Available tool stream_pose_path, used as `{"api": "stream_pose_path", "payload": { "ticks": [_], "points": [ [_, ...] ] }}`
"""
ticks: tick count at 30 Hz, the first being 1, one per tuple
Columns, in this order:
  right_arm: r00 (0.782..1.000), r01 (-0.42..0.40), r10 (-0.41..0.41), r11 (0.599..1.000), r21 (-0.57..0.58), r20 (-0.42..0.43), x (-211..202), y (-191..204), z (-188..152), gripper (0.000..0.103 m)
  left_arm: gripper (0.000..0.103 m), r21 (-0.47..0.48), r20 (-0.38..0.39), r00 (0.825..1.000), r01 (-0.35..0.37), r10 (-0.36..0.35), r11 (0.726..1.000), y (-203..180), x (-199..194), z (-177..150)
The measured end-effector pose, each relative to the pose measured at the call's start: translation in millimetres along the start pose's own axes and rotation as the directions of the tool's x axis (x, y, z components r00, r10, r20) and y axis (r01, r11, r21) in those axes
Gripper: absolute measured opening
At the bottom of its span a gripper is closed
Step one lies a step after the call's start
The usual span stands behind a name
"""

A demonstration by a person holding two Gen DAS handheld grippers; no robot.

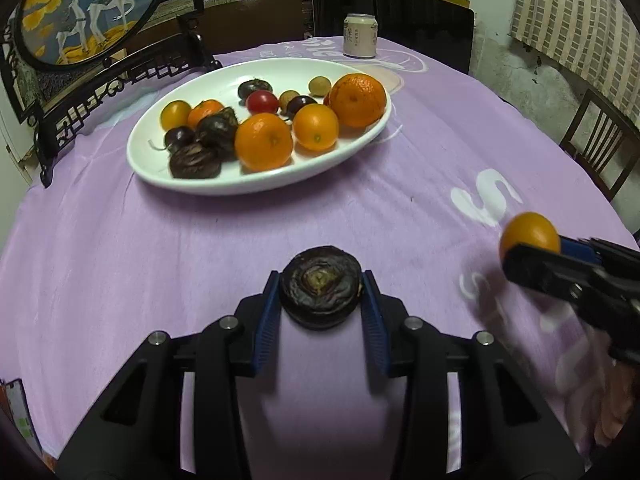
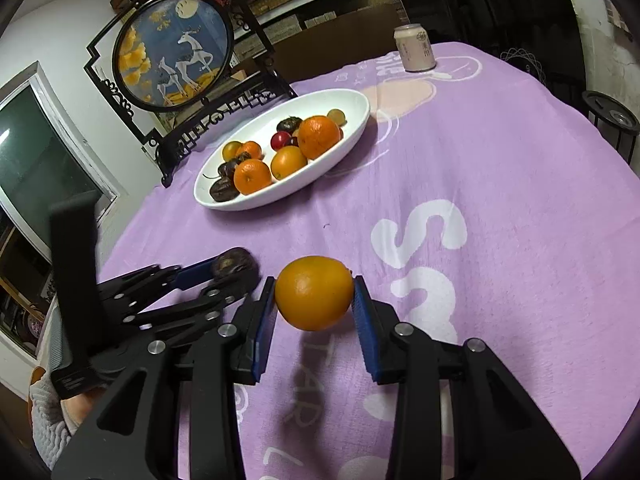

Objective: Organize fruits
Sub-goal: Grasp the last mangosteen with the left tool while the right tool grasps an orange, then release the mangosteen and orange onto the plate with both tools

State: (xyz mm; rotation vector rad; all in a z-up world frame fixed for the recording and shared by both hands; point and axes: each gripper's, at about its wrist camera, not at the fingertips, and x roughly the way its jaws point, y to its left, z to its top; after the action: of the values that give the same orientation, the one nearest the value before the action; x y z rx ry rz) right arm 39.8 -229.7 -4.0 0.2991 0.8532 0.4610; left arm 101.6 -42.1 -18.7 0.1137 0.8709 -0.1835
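My left gripper [image 1: 321, 286] is shut on a dark brown water chestnut [image 1: 320, 286], held above the purple cloth. My right gripper [image 2: 314, 294] is shut on a small orange [image 2: 314, 292], also above the cloth. In the left wrist view the right gripper [image 1: 532, 254] and its orange [image 1: 528, 232] show at the right edge. In the right wrist view the left gripper [image 2: 232, 270] with the chestnut [image 2: 234, 264] shows at the left. A white oval plate [image 1: 160, 168] ahead holds several oranges, small tomatoes and dark chestnuts; it also shows in the right wrist view [image 2: 356, 128].
A drink can [image 1: 360, 36] stands beyond the plate at the table's far edge. A round deer picture on a black stand [image 1: 80, 12] sits left of the plate. Wooden chairs [image 1: 600, 140] stand around the table on the right.
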Motion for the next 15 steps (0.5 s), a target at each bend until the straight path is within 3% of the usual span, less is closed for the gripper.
{"api": "stream_pose_path", "payload": {
  "ticks": [8, 15],
  "points": [
    [1.000, 0.005, -0.006, 0.999, -0.036, -0.027, 2, 7, -8, 0.037, 0.041, -0.137, 0.060, 0.998, -0.019, 0.028, 0.990, 42, -40, -15],
    [0.999, -0.034, 0.033, 0.998, -0.051, -0.027, -7, 13, -1, 0.038, 0.041, -0.151, 0.130, 0.982, -0.120, 0.140, 0.981, 60, -63, 3]
  ]
}}
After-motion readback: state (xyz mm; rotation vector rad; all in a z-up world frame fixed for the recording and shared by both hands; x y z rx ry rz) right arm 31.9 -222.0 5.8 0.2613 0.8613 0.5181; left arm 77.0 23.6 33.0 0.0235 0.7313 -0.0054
